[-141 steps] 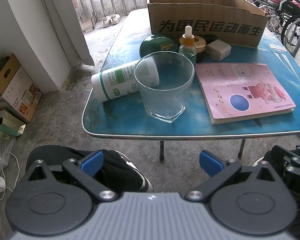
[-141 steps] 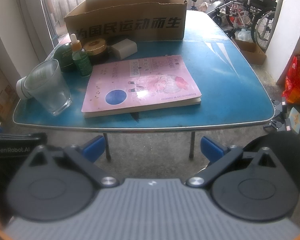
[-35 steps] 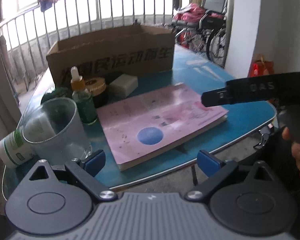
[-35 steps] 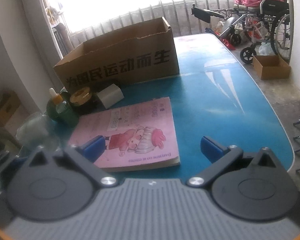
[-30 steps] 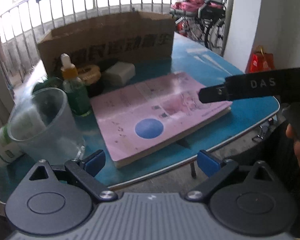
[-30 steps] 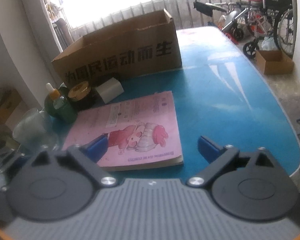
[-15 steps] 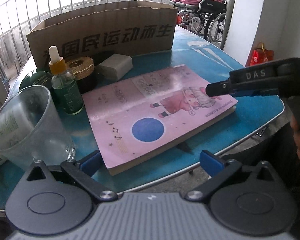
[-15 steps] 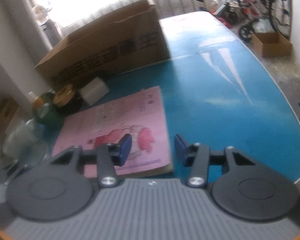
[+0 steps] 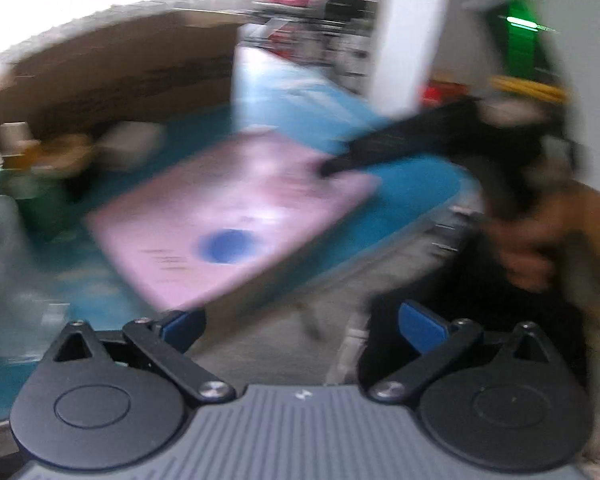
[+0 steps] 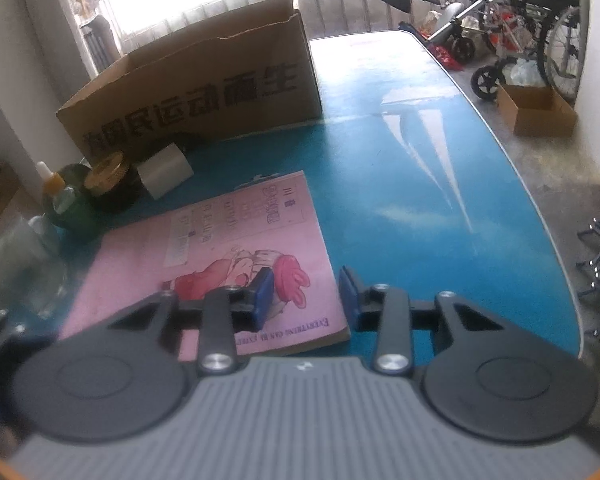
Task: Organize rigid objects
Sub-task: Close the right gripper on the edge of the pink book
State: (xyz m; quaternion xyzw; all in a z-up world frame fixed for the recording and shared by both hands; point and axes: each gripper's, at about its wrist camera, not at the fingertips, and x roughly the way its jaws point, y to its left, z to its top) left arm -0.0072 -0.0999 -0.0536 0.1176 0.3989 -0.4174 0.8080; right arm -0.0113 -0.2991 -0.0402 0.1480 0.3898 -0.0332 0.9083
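Object: pink paperback book (image 10: 220,248), flat on the blue worktop (image 10: 412,184), cover up.
Handling, judged: light to moderate weight; stiff along the spine, floppy across the pages; glossy cover, likely slippery; not fragile.
Hold point, judged: near right corner, gripped across the thickness of the page block; low clearance above the worktop, so lower pad to be slid under the overhang or corner tipped first.
Right tongs (image 10: 306,298): closing; blue pads part-way together, gap visible between them; no pressure on the cover seen, nothing clamped.
Book relative to right tongs: directly beneath and ahead; left pad over the cartoon figure, right pad over or just past the right edge; near corner just below the gap.
Left tongs (image 9: 300,326): wide apart, nothing between them; picture heavily blurred.
Book relative to left tongs: ahead and slightly left (image 9: 228,216), near edge just beyond the left pad.
Destination, judged: cardboard box (image 10: 204,92), beyond the book, well apart from both tongs.
Neighbours: glass tumbler (image 10: 24,268), green dropper bottle (image 10: 62,204), gold-lidded jar (image 10: 110,184), white block (image 10: 164,174), all left of the right tongs and beyond the book's far corner.
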